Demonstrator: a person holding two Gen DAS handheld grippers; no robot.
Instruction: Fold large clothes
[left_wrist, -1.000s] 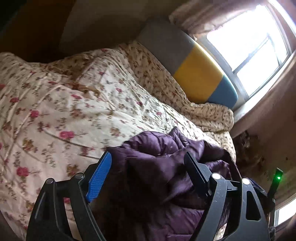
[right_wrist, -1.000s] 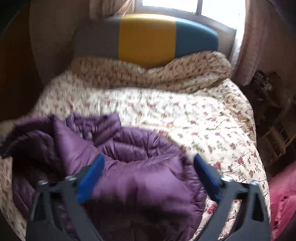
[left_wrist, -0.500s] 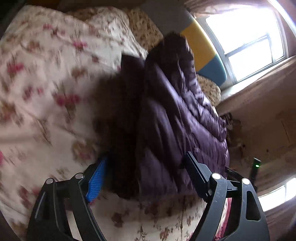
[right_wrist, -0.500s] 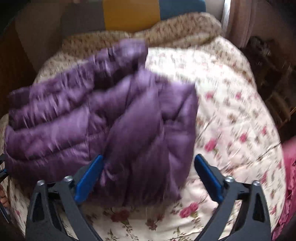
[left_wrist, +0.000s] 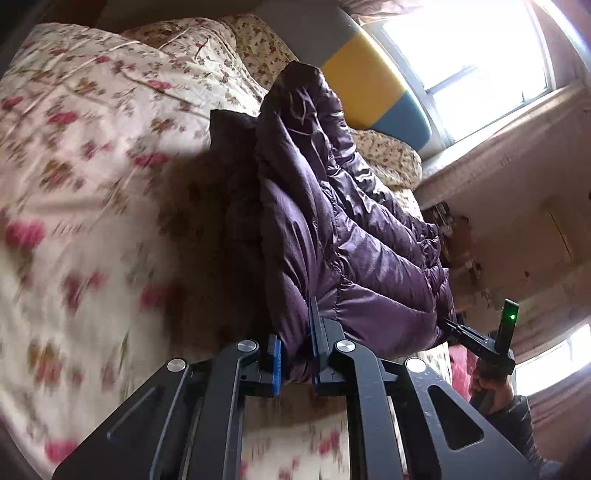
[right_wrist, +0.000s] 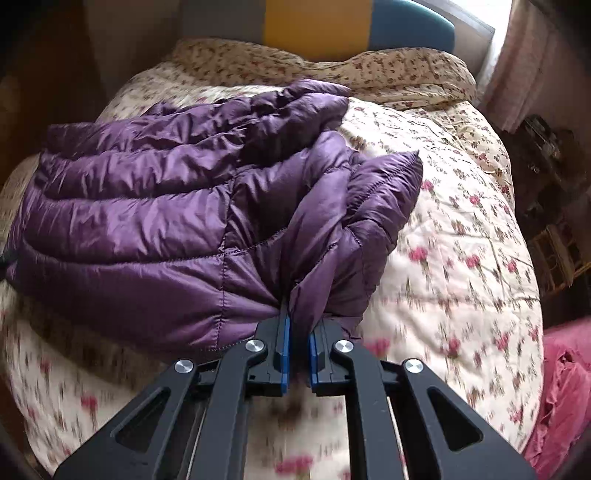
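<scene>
A purple quilted down jacket (right_wrist: 155, 221) lies bunched on a floral bedspread (right_wrist: 461, 258). My right gripper (right_wrist: 298, 332) is shut on the jacket's near edge, with fabric pinched between the blue pads. In the left wrist view the same jacket (left_wrist: 351, 229) stretches away from me. My left gripper (left_wrist: 295, 350) is shut on its near edge. The right gripper (left_wrist: 480, 343) and the hand holding it show at the far end of the jacket in the left wrist view.
The floral bedspread (left_wrist: 92, 184) covers the bed. A grey, yellow and blue headboard (right_wrist: 317, 29) stands at the back under a bright window (left_wrist: 480, 55). A pink cloth (right_wrist: 561, 387) lies at the right edge. Dark cluttered shelving (right_wrist: 546, 177) stands to the right.
Both grippers went from wide open to shut on the jacket's near edge. Both moved in close to the jacket, which now spreads between them.
</scene>
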